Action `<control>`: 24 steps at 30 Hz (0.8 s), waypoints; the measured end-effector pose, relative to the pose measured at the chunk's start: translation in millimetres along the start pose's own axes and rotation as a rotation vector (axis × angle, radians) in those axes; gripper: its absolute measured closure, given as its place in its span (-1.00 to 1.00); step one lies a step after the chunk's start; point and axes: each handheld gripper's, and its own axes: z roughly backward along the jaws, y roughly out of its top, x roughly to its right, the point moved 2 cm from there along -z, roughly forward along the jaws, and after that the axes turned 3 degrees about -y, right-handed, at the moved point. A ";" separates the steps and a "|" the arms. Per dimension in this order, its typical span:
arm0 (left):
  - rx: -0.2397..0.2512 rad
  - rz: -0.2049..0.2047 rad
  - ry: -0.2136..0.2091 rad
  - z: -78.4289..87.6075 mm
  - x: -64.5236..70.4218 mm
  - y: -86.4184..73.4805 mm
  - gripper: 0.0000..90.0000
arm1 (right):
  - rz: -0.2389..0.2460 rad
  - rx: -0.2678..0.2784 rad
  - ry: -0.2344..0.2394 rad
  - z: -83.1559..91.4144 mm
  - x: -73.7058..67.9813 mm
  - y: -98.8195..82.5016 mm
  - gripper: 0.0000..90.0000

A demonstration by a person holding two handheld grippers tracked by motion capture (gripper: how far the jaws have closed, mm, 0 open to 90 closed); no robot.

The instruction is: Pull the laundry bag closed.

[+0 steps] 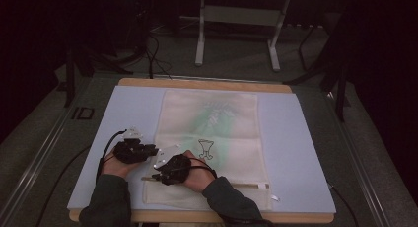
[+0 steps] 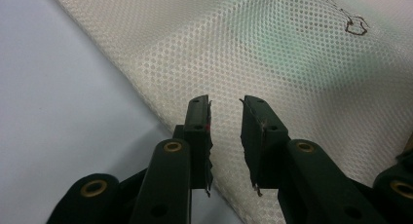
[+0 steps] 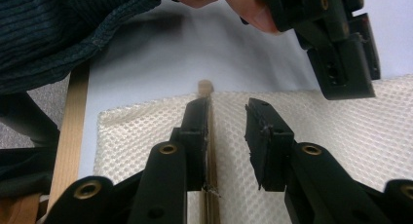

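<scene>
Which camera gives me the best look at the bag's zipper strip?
The right gripper view: the tan zipper strip runs up along that gripper's jaws, close. The high view shows it as a thin line across the mesh bag. The left gripper view shows mesh.

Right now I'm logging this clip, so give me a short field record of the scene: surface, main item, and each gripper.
surface: pale blue mat on a wooden table
main item: cream mesh bag lying flat, zipper near the person's edge
left gripper: jaws apart over the bag's edge, nothing between them
right gripper: jaws apart at the zipper line, gripping nothing
</scene>
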 end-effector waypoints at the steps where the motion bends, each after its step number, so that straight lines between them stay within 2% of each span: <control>1: -0.001 -0.001 0.000 -0.1 0.1 0.0 0.62 | 0.002 0.000 -0.002 -1.5 -0.3 0.2 0.59; 8: 0.001 0.002 0.000 -0.6 0.6 0.3 0.62 | -0.005 -0.002 0.002 -12.6 -4.7 2.9 0.66; 16: 0.000 0.001 -0.002 0.7 -0.6 0.1 0.62 | 0.006 -0.013 0.001 -24.4 -8.1 7.3 0.65; 24: 0.002 0.003 -0.004 0.6 -0.6 0.4 0.62 | -0.008 -0.014 0.006 -33.4 -10.1 11.3 0.66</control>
